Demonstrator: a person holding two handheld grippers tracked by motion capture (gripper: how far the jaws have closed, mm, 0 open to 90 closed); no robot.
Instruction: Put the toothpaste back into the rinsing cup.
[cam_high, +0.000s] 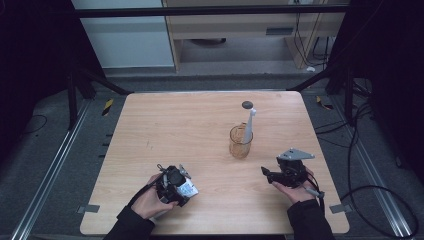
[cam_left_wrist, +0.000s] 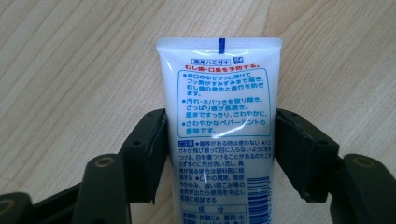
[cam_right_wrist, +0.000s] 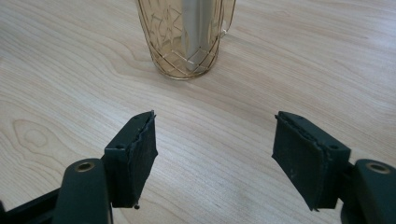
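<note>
Resting low on the near left part of the worktop (cam_high: 150, 125), your left hand (cam_high: 149, 200) carries the left gripper (cam_high: 175, 186) laid nearly flat and aimed away from you and a little to the right. Its jaws stand one on each side of the white toothpaste tube (cam_left_wrist: 219, 121), right against the tube's edges; whether the pads actually press on it you cannot tell from these pictures. The tube lies flat on the wood with its long axis running straight out along the jaws, the crimped flat end pointing away past the jaw tips and the printed back face turned up.

Your right hand (cam_high: 295, 189) cradles the right gripper (cam_high: 265, 172) from below, near the right edge, its nose pointing left across the worktop. Its jaws are released, spread wide with bare wood between them.

Ahead of the right jaws, well apart, stands an amber glass mug (cam_right_wrist: 187, 37) holding a white toothbrush (cam_high: 249, 126) that leans upright. Beyond the mug lies a small dark disc (cam_high: 247, 104).
</note>
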